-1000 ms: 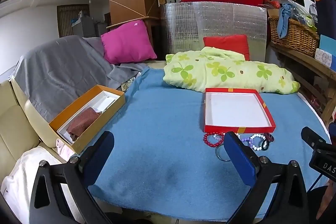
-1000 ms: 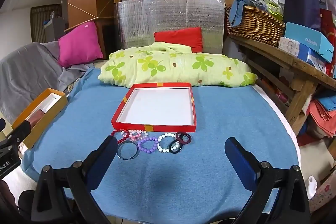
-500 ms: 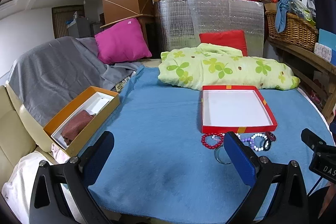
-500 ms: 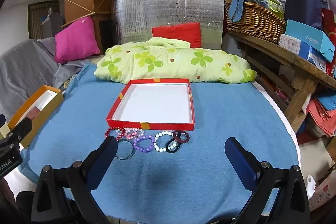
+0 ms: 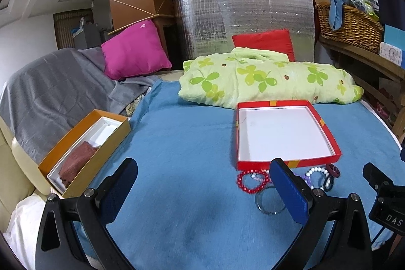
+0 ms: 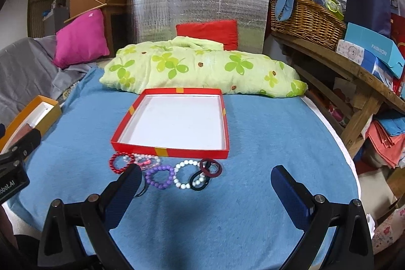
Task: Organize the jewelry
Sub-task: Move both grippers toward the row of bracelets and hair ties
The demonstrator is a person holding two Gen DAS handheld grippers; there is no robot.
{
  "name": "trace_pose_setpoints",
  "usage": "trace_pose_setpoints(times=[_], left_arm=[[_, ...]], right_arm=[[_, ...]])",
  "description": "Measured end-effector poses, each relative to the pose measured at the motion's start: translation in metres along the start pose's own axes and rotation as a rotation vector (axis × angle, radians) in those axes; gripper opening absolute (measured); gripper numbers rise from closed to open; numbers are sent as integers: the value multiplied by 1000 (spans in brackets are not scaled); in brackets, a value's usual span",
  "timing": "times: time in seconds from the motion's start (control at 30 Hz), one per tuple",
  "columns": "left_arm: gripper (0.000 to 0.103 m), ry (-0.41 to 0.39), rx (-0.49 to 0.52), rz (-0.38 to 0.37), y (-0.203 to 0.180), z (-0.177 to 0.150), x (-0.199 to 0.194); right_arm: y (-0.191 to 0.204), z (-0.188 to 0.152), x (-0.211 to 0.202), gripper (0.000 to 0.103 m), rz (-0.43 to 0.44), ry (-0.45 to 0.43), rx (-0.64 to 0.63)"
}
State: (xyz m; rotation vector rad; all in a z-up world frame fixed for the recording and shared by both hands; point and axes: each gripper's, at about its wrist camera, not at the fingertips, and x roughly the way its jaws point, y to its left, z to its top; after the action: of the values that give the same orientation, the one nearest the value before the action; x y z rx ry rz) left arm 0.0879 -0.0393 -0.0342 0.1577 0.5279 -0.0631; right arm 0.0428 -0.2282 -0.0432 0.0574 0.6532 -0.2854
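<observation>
On the blue-covered tabletop, a shallow red box with a white inside lies open and holds nothing. Just in front of its near wall, at 6 o'clock from it, the jewelry lies in a loose row. In the right wrist view, from 9 o'clock toward 3 o'clock, these are a red bead bracelet, a pale pink bracelet, a purple bead bracelet, a white bead bracelet and dark hair ties. A clear glass bangle shows in the left wrist view, at 6 o'clock from the red bead bracelet.

The left gripper hangs over the cloth with its fingers wide apart and nothing between them; its right finger covers part of the row. The right gripper is likewise spread wide and empty, its left fingertip just beside the purple bracelet.

At 9 o'clock on the tabletop edge sits an orange box with a white liner and a brown cloth inside. At 12 o'clock lies a green clover-print bundle. At 2 o'clock, on a wooden shelf, a light blue box reads "FASHION". The other gripper's body shows "DAS" in the left view and "obot.AI" in the right view.
</observation>
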Motion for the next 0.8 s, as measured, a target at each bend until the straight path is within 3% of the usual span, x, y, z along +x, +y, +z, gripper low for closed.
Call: trace_pose_setpoints(times=[0.4,0.8], left_arm=[[103,53,2,-41,-26,-4,65],[103,102,48,-45,-39,-24,82]], right_arm=[[-11,6,46,103,-47,24,-1],[-21,-1,62,103,-40,47,11]])
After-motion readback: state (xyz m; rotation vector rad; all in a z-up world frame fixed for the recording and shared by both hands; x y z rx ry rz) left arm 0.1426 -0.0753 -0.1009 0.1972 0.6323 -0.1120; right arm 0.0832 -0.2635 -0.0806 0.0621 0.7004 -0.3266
